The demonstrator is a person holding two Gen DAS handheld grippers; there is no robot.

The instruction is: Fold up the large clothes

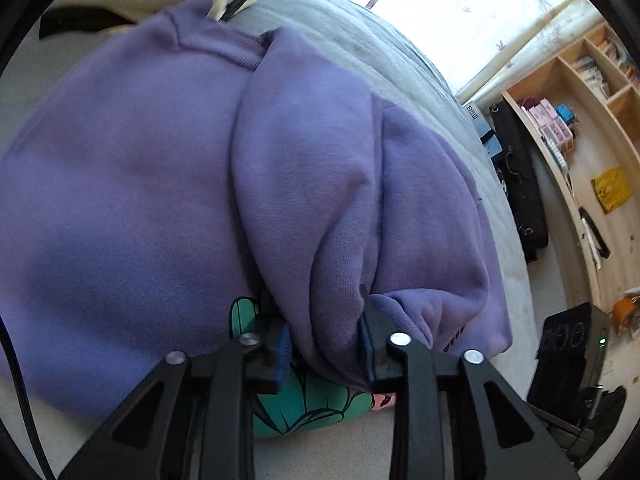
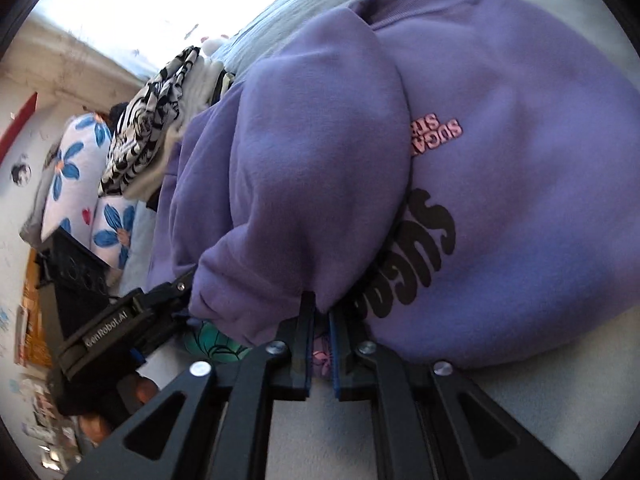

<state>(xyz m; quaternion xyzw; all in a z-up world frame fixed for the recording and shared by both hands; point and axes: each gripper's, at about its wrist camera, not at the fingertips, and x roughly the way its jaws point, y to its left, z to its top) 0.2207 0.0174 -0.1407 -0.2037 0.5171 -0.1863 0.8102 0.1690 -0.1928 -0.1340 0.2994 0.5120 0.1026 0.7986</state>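
Tongs L (image 1: 326, 344) & R (image 2: 320, 344) both clamp purple sweatshirt (image 1: 120, 184) sleeve fold, low over bed.

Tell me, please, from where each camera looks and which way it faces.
Left wrist: sits on the left gripper, looks along its fingers over the purple sweatshirt on the bed; its fingers hold a thick fold.
Right wrist: sits on the right gripper, looks over the same sweatshirt and its printed front; its fingers pinch a fold, and the left gripper shows at the lower left.
Both share the sweatshirt, the grey bed cover and the green print.
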